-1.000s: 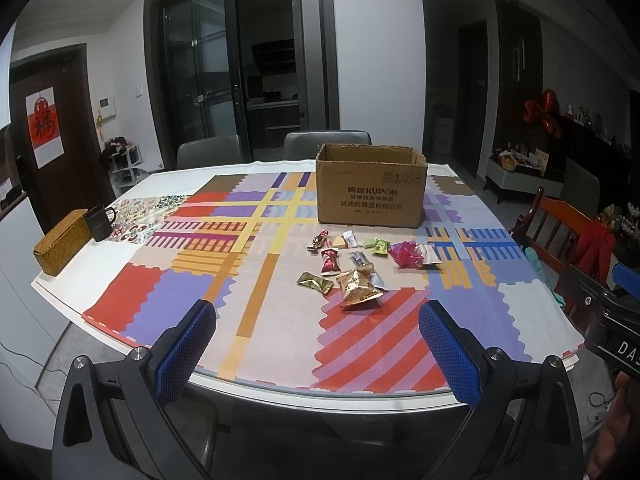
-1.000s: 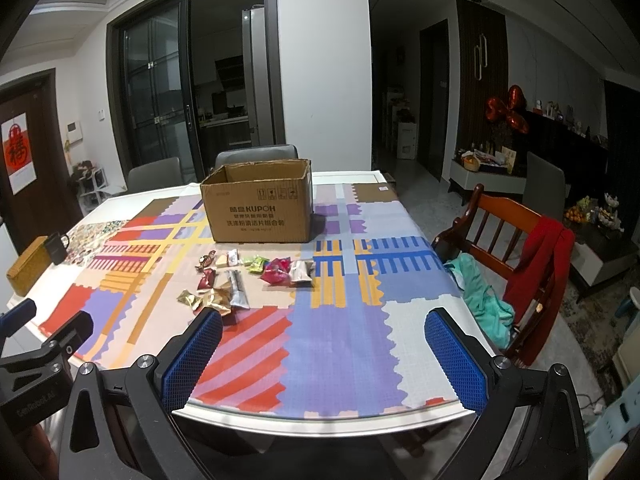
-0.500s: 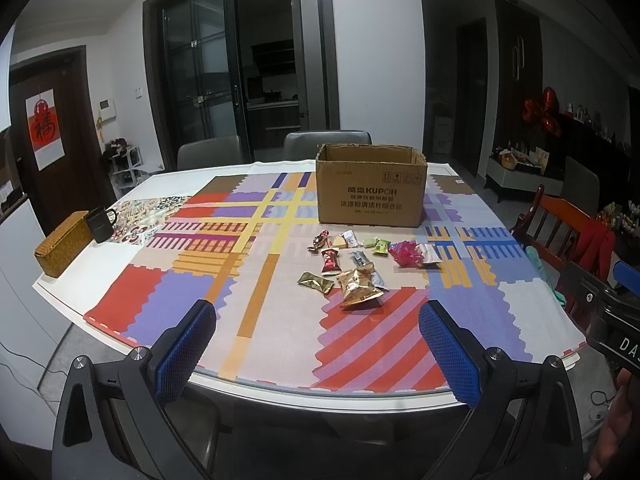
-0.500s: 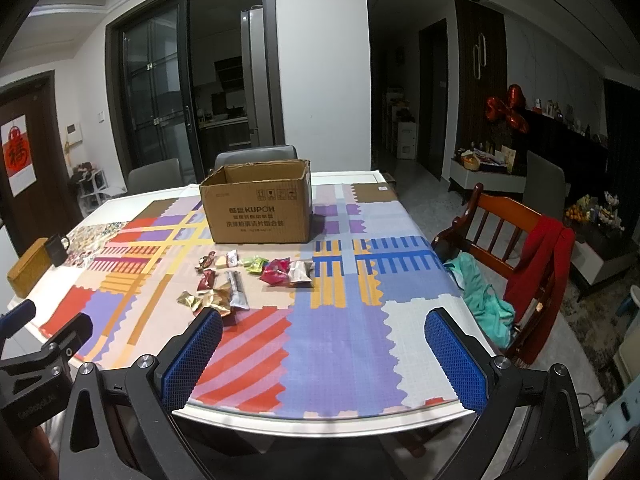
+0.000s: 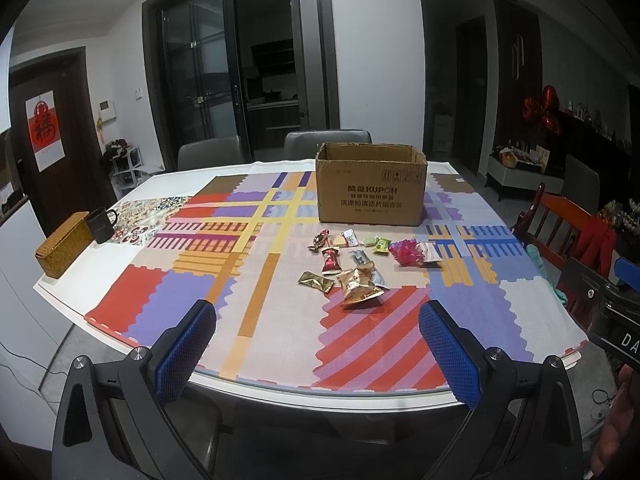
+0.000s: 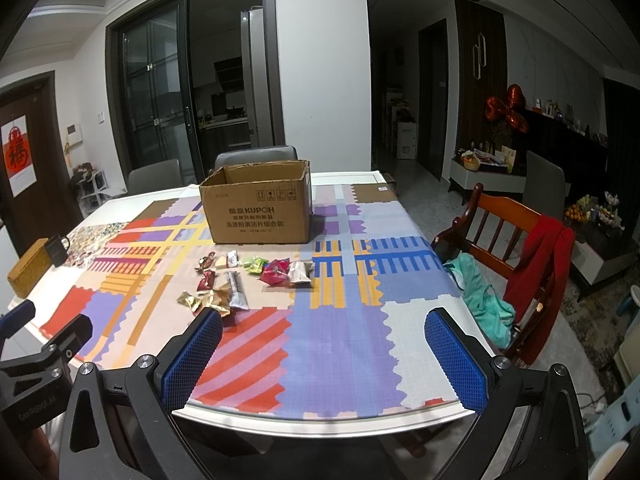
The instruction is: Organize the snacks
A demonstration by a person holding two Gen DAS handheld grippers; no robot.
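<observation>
Several wrapped snacks lie loose on the patterned tablecloth in front of an open cardboard box (image 5: 371,184) (image 6: 259,202). Among them are a gold packet (image 5: 358,287), a red candy (image 5: 330,260), a pink wrapper (image 5: 407,251) (image 6: 275,272) and a silver packet (image 6: 236,289). My left gripper (image 5: 318,344) hovers open over the table's near edge, well short of the snacks, with nothing between its blue pads. My right gripper (image 6: 325,356) is open too, empty, at the near edge to the right of the pile.
A woven box (image 5: 62,244) and a dark mug (image 5: 100,224) stand at the table's left end. Grey chairs sit behind the table. A wooden chair (image 6: 508,248) draped with red and teal cloth stands close to the right edge.
</observation>
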